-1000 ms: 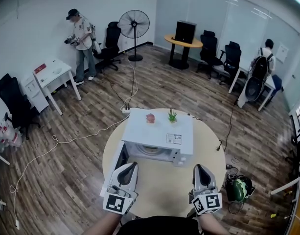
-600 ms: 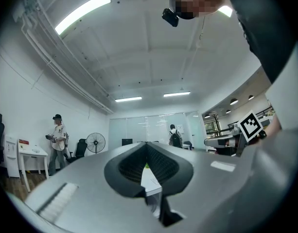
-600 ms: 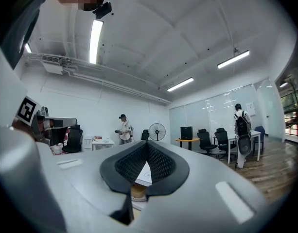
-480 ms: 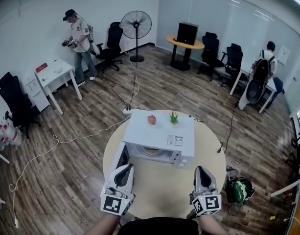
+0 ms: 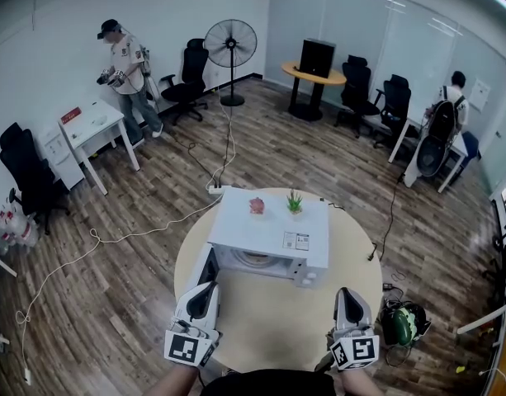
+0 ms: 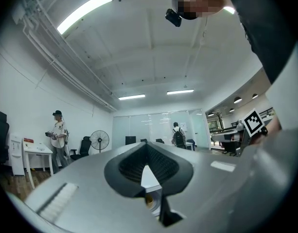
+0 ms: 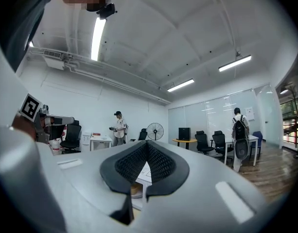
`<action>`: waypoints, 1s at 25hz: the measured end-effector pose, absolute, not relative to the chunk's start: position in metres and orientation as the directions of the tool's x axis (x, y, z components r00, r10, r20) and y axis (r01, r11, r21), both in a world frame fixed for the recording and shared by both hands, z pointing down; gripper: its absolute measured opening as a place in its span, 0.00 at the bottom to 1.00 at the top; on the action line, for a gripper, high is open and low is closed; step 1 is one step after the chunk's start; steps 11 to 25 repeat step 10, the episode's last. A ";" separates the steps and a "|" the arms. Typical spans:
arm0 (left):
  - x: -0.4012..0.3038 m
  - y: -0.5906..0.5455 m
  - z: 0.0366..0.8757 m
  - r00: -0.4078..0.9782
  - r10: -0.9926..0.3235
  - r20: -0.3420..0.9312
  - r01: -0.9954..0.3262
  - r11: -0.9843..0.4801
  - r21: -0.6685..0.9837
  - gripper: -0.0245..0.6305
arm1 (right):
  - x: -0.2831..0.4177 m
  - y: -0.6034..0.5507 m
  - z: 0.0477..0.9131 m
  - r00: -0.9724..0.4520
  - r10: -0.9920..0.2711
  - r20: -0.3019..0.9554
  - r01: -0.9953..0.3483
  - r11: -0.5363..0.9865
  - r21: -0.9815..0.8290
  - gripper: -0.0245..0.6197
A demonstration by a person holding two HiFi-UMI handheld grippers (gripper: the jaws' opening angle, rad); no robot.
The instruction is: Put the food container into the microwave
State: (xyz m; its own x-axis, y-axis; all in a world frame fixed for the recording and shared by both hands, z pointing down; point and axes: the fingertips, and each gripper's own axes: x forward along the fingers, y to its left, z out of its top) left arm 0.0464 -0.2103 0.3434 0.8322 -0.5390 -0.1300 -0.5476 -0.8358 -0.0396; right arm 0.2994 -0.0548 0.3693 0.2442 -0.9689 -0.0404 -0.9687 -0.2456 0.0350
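A white microwave (image 5: 269, 229) stands on the round table (image 5: 269, 320) with its door (image 5: 205, 264) swung open to the left. A round pale container (image 5: 254, 258) with brownish contents sits in the cavity, and shows as a sliver between the pads in both gripper views. My left gripper (image 5: 208, 290) is shut and empty near the table's front left edge, just in front of the open door. My right gripper (image 5: 349, 295) is shut and empty at the front right. In their own views the left gripper (image 6: 147, 154) and the right gripper (image 7: 146, 155) point up at the room.
A small pink ornament (image 5: 257, 205) and a small green plant (image 5: 295, 200) stand on the microwave's top. A cable (image 5: 137, 231) runs over the wooden floor to the left. A standing fan (image 5: 230, 46), office chairs, desks and two people are farther off.
Both grippers have drawn back from the microwave towards the table's near edge, still shut. The person at the back left has stepped further left.
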 end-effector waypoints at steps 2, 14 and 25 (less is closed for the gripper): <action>0.043 -0.211 0.345 0.828 -0.545 -0.127 -0.554 -0.832 -0.039 0.04 | 0.299 -0.055 0.370 0.243 -0.969 -0.040 -0.969 -0.245 0.043 0.05; 0.042 -0.214 0.349 0.828 -0.546 -0.131 -0.557 -0.828 -0.064 0.04 | 0.295 -0.061 0.377 0.234 -0.972 -0.031 -0.970 -0.235 0.061 0.05; 0.042 -0.214 0.349 0.828 -0.546 -0.131 -0.557 -0.828 -0.064 0.04 | 0.295 -0.061 0.377 0.234 -0.972 -0.031 -0.970 -0.235 0.061 0.05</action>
